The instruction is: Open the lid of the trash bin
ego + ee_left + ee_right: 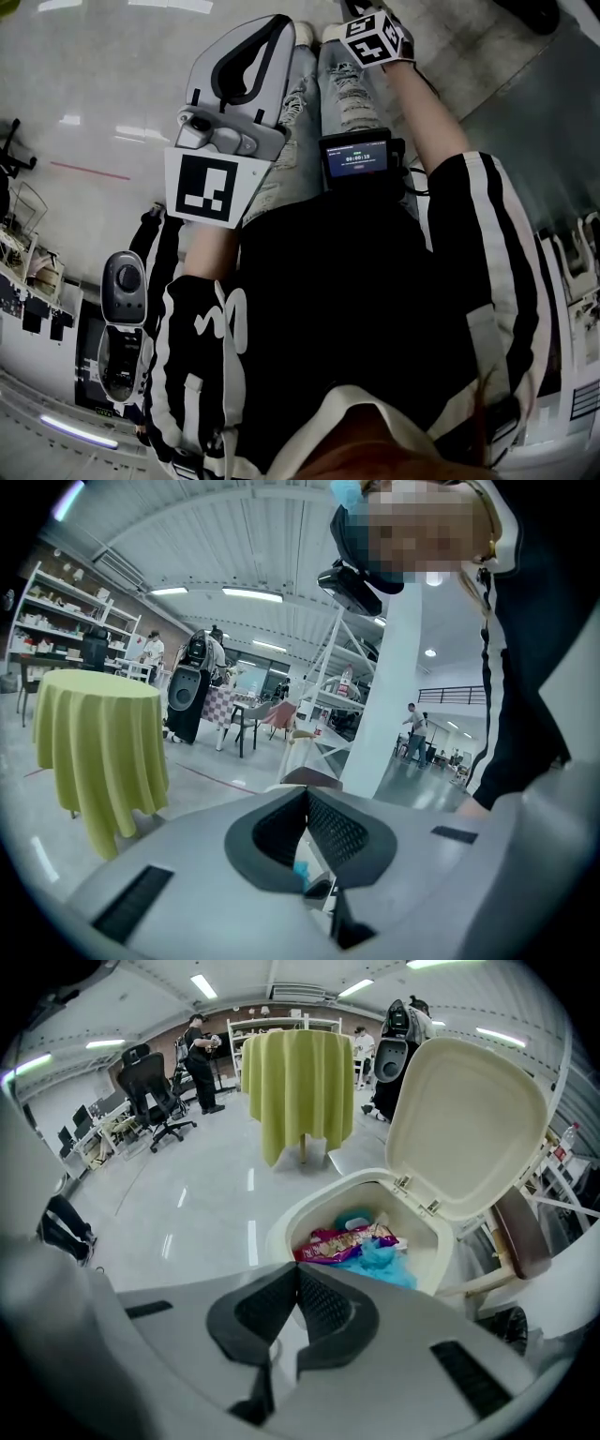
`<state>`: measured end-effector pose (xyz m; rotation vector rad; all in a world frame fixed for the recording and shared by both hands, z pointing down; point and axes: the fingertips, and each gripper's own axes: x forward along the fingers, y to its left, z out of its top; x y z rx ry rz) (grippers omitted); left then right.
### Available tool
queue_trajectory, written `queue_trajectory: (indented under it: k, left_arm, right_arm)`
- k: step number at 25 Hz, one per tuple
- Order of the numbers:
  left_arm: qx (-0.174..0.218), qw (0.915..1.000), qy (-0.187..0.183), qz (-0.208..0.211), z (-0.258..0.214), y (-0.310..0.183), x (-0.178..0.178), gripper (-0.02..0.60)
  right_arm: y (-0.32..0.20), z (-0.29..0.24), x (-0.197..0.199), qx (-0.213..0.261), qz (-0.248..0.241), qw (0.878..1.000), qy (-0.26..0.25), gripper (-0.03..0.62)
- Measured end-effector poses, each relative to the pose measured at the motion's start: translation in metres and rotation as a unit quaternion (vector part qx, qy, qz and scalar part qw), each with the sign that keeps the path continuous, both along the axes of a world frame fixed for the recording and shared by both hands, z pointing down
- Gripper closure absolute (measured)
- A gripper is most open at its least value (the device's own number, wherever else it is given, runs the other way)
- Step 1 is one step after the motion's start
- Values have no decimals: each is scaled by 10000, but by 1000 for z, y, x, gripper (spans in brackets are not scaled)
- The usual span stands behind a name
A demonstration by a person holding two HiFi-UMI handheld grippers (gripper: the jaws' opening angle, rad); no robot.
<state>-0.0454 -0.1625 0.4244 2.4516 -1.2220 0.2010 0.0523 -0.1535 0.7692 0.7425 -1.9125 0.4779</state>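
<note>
The cream trash bin (281, 1225) shows only in the right gripper view, just beyond my right gripper (298, 1269). Its lid (464, 1124) stands raised on the hinges at the far side. Inside lie a pink wrapper (345, 1241) and crumpled blue plastic (382, 1265). The right jaws are shut with nothing between them, apart from the bin's rim. My left gripper (307, 791) is also shut and empty, pointing away into the hall. In the head view it (279, 26) is held in front of the person's legs, and the right gripper's marker cube (376, 37) sits at the top edge.
A round table with a yellow cloth (300, 1082) stands behind the bin, an office chair (150, 1082) to its left. A brown chair (517, 1232) is close to the bin's right. A white pillar (394, 705), a black speaker (186, 700) and people are farther off.
</note>
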Motion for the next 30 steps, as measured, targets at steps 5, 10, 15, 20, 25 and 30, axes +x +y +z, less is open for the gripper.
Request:
queue_trajectory:
  k: [5, 10, 15, 20, 25, 30]
  left_arm:
    - [42, 10000, 28, 35, -7, -1, 4, 574]
    - [92, 9999, 65, 88, -16, -1, 7, 574]
    - [142, 9997, 63, 211, -24, -4, 12, 574]
    - [158, 9996, 86, 234, -29, -4, 14, 574]
    - [162, 9995, 64, 267, -33, -5, 12, 574]
    - [171, 9994, 67, 292, -37, -3, 13, 574]
  right_arm:
    - [-7, -18, -1, 140, 91, 9998, -113, 585]
    - [-12, -43, -1, 315, 125, 9991, -241, 585]
    - [-21, -65, 1, 499, 132, 9980, -358, 585]
    - [-27, -83, 1, 631, 185, 9967, -478, 585]
    - [-33, -106, -1, 772, 262, 9946, -646, 585]
    - [-36, -131, -2, 936, 366, 9912, -856, 585]
